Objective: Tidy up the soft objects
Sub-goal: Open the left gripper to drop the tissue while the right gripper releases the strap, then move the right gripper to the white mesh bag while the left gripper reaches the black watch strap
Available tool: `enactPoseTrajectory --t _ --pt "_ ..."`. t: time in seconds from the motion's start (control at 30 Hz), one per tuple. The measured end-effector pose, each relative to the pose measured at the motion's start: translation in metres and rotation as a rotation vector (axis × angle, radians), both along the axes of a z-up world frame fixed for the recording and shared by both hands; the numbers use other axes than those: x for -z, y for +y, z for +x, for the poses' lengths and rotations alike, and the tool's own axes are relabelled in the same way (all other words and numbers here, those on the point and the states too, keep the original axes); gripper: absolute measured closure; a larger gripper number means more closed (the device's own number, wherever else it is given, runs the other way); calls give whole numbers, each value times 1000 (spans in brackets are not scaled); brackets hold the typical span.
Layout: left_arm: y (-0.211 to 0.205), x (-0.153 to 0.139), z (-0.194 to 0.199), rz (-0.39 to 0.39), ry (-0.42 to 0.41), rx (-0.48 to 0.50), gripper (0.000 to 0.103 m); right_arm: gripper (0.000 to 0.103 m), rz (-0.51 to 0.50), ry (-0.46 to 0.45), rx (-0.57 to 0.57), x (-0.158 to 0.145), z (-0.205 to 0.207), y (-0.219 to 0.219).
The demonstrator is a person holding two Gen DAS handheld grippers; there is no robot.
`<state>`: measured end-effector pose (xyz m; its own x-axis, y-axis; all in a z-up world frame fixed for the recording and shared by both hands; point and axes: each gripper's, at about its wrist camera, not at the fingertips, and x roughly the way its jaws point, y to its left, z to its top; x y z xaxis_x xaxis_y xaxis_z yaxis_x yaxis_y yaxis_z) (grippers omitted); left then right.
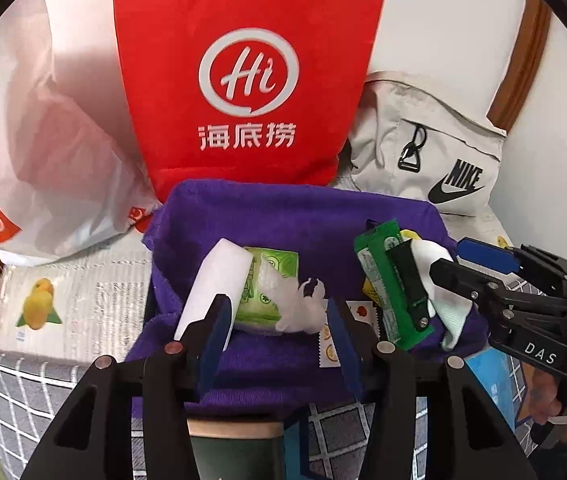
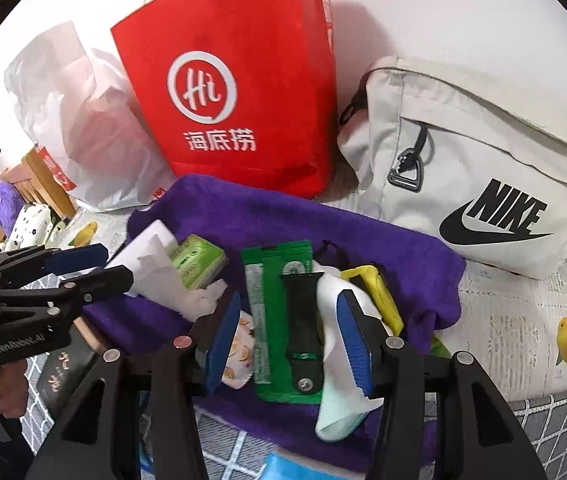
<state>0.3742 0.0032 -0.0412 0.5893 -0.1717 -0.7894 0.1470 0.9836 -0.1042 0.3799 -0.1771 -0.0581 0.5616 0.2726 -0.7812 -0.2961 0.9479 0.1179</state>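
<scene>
**Both grippers poised over the purple towel pile**

While nothing is held yet, both grippers hover with jaws apart! The left gripper [image 1: 279, 328] hangs over a green tissue pack [image 1: 269, 288] with crumpled white tissue [image 1: 303, 308] spilling out, beside a white foam block [image 1: 215, 284]. The right gripper [image 2: 289, 340] straddles a black rubber strap [image 2: 303, 320] lying on a green foil sachet [image 2: 271, 320], with a white sock [image 2: 339, 392] just beside. Everything sits on a folded purple towel [image 1: 283, 216], soft and light. That sock should squash easily, I'd say: pinch mid-fabric. The sachet looks slippery. Behind stand a red paper bag [image 2: 235, 92] and a grey Nike backpack [image 2: 475, 168].
</scene>
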Motion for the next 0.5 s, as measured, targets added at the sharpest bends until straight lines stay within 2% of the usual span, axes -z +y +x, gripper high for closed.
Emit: enactPoseTrajectory --t 0.2,0.33,0.5 --pt "-3 -30 -26 9 -66 12 55 53 21 -29 -7 -25 -30 3" --pt "-6 -47 -57 48 -108 45 55 53 3 -41 -16 -35 -59 1" --pt "5 -56 -98 38 -121 29 55 53 8 -41 -10 -41 -102 -3"
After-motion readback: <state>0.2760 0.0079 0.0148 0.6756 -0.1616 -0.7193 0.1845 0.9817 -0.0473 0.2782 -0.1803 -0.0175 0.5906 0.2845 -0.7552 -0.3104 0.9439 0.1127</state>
